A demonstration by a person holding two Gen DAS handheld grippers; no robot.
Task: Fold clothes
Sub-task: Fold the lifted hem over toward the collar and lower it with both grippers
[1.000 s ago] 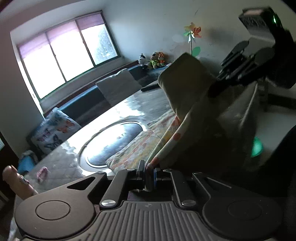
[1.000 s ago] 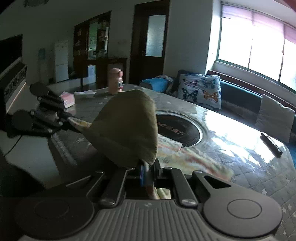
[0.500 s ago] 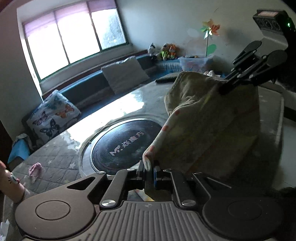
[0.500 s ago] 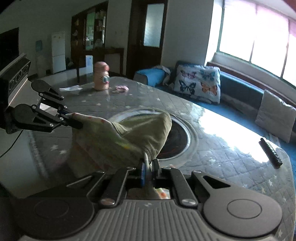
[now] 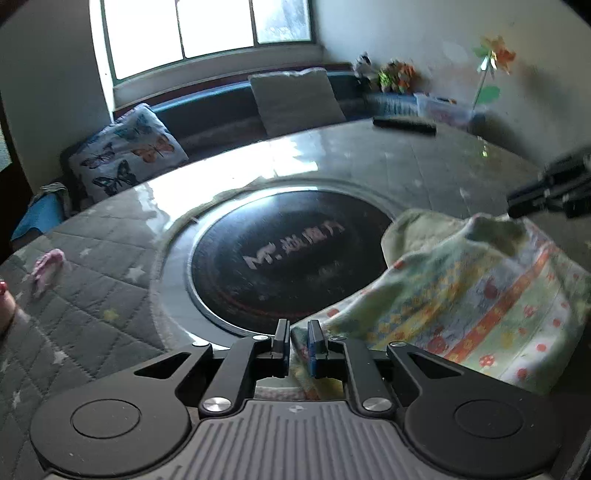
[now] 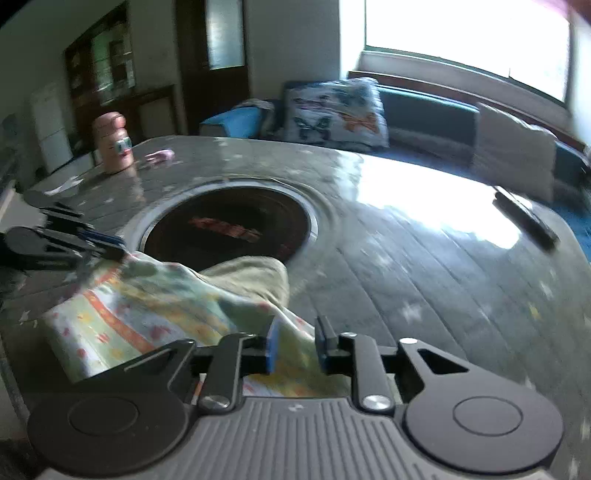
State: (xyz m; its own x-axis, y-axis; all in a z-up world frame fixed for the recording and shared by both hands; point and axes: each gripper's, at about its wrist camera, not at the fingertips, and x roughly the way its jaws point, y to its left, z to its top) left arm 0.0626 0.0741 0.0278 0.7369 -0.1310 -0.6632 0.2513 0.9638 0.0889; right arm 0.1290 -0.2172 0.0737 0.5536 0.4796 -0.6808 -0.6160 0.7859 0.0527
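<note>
Tabletop (image 6: 424,266) carries folded cloth (image 6: 155,306) between both opening tongs (image 6: 295,341).

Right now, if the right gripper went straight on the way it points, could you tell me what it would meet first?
Probably the patterned cloth lying between the opening jaws of the right gripper, then the table beyond; depth is unclear.

Daylight from window (image 5: 207,33), blown out white in both views. Strong glare patch on glossy worktop (image 6: 424,206); rest of room dim, walls grey. Heavy fisheye bend, dark vignette at corners. Motion blur on patterned cloth (image 5: 480,295), remote (image 6: 524,221) and far furniture. Near black tool body underexposed, sharp.
</note>
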